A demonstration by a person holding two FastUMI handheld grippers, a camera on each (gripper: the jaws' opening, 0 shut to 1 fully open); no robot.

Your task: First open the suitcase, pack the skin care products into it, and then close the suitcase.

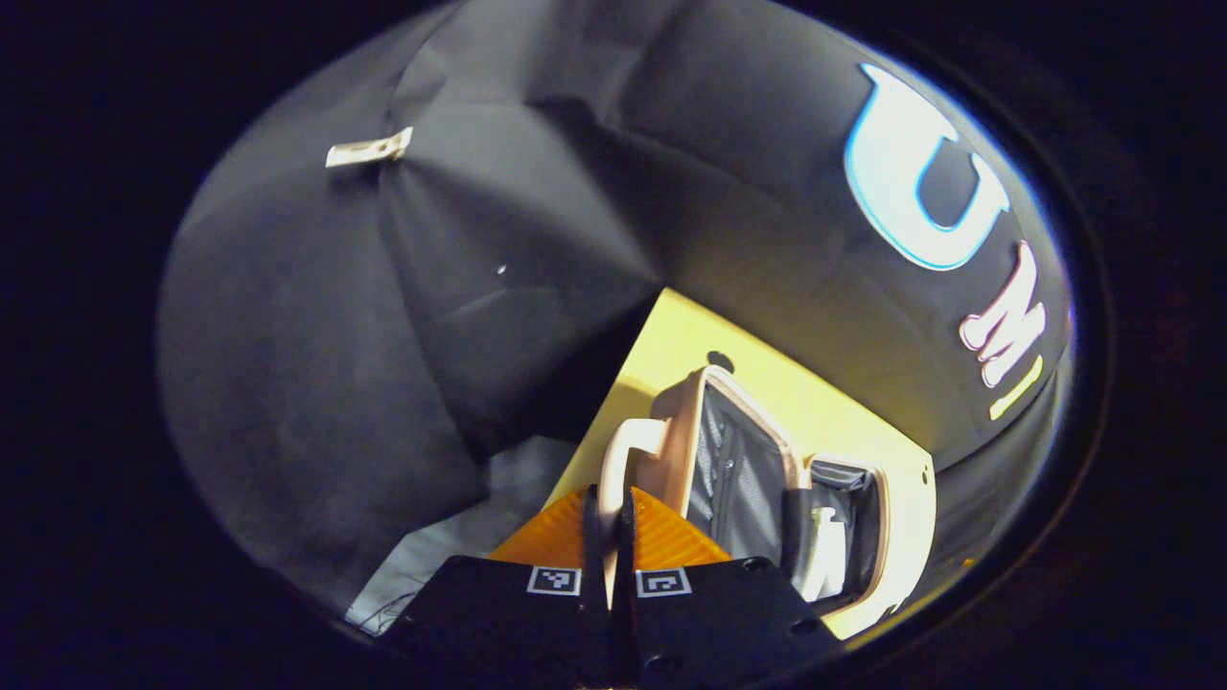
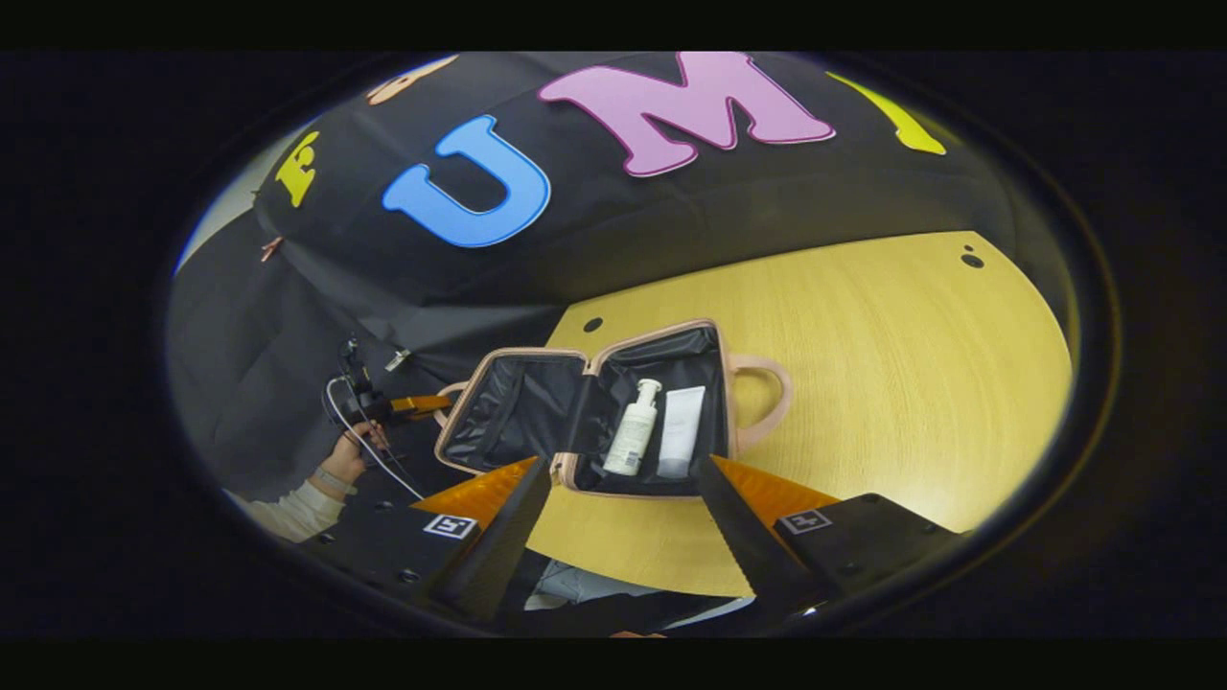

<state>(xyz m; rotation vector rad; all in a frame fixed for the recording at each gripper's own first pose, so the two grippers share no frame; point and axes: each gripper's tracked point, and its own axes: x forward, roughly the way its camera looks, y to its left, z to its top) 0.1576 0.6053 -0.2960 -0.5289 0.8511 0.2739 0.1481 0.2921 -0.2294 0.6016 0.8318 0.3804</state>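
A pink suitcase (image 2: 518,356) with black lining lies open on the wooden table (image 2: 863,383). In its right half a white pump bottle (image 2: 633,431) and a white tube (image 2: 681,431) lie side by side. My right gripper (image 2: 623,462) hangs open just in front of the case's near edge, holding nothing. In the right gripper view my left gripper (image 2: 431,402) sits at the handle of the left half. In the left gripper view my left gripper (image 1: 611,537) is shut on that pink handle (image 1: 628,446), and that half of the suitcase (image 1: 676,431) stands tilted up, with a white product (image 1: 824,556) in the half beyond.
A hand (image 2: 345,460) and light sleeve (image 2: 288,508) hold the left gripper, with a white cable trailing. The black booth cloth (image 1: 383,335) rises behind the table (image 1: 815,412). The table edge is close under the right gripper; bare wood stretches to the right of the case.
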